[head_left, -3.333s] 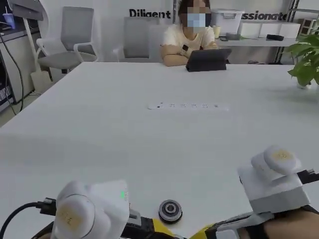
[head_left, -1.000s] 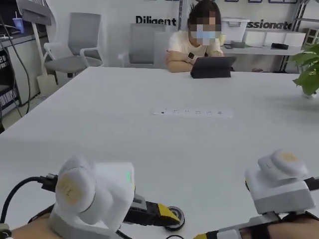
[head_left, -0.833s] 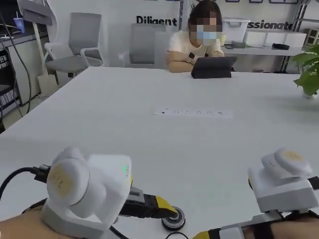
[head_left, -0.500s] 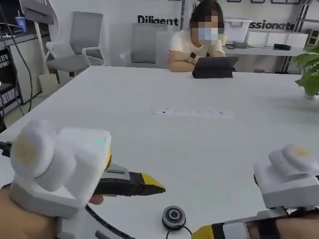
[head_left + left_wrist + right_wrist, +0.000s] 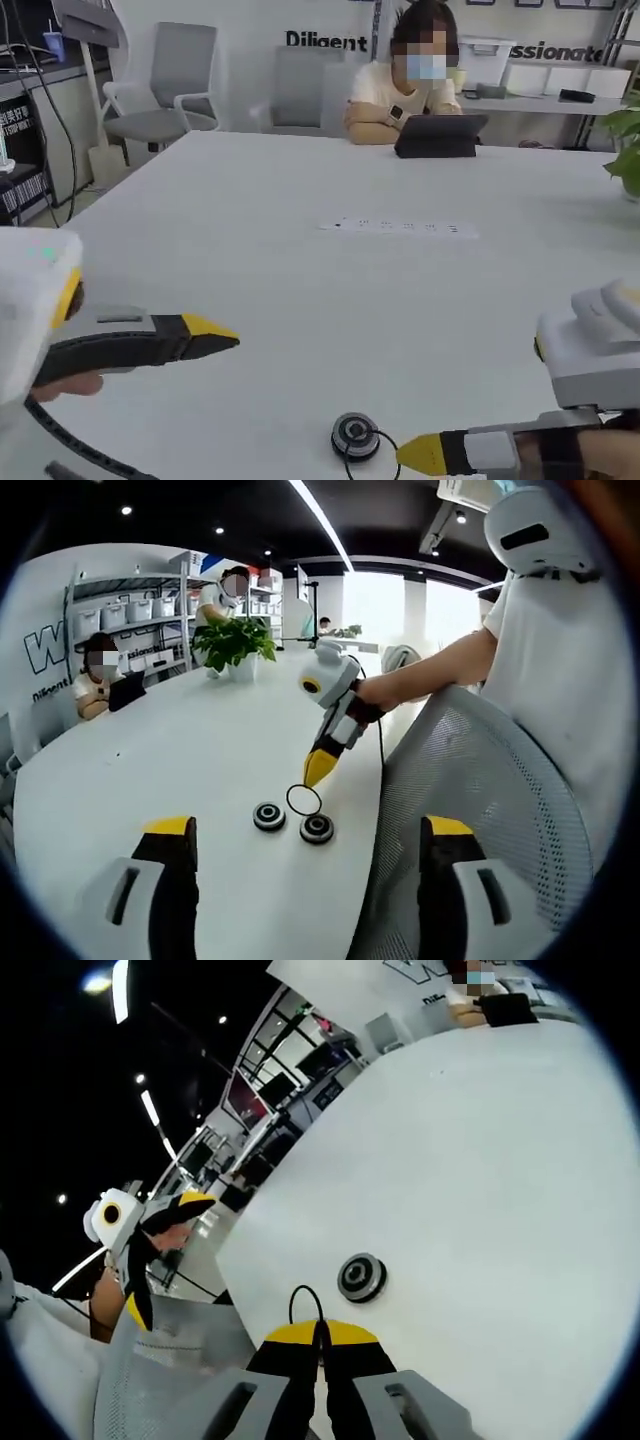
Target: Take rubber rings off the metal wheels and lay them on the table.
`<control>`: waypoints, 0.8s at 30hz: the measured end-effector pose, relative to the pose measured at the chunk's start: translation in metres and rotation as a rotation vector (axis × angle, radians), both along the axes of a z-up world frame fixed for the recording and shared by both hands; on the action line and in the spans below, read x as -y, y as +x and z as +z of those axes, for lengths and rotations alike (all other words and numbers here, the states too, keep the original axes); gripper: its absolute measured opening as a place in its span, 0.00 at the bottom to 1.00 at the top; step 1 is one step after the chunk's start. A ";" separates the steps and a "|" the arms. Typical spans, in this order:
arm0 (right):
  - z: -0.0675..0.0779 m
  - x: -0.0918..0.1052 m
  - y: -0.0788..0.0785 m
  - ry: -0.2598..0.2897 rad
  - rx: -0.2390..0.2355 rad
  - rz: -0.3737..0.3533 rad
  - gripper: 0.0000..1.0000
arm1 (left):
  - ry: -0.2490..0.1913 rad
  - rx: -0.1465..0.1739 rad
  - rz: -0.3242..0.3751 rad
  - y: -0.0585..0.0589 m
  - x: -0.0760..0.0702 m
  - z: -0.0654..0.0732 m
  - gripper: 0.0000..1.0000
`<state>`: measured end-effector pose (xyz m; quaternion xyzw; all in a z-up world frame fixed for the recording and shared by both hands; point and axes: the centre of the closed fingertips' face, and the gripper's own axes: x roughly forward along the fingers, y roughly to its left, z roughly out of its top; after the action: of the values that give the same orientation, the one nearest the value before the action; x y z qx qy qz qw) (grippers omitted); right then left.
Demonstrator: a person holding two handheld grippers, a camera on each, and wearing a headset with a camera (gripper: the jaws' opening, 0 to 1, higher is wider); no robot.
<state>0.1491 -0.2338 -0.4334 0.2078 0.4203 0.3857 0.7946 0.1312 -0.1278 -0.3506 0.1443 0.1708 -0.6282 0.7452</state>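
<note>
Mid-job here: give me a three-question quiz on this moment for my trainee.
1. How many wheels lie on the table in the left gripper view?
2. True or false: the left gripper is shut.
3. What does the right gripper hold? A) a ring B) a wheel C) nothing

Key: 1) two; 2) false, its jaws stand wide apart; 3) A, the jaws are closed on the ring beside a wheel.
</note>
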 end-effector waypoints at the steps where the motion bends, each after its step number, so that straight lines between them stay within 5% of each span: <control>1: 0.000 0.000 0.000 0.001 0.001 -0.001 0.00 | -0.003 0.000 0.010 0.000 -0.003 0.001 0.93; 14: 0.012 0.001 0.003 0.027 0.025 -0.028 0.00 | -0.047 -0.025 0.177 -0.004 -0.042 -0.006 0.99; 24: 0.021 -0.002 0.004 0.057 0.040 -0.046 0.00 | -0.062 -0.054 0.232 -0.006 -0.050 -0.014 0.99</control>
<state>0.1534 -0.2321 -0.4127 0.2322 0.3885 0.3831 0.8052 0.1254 -0.0773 -0.3647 0.0837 0.1869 -0.5462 0.8122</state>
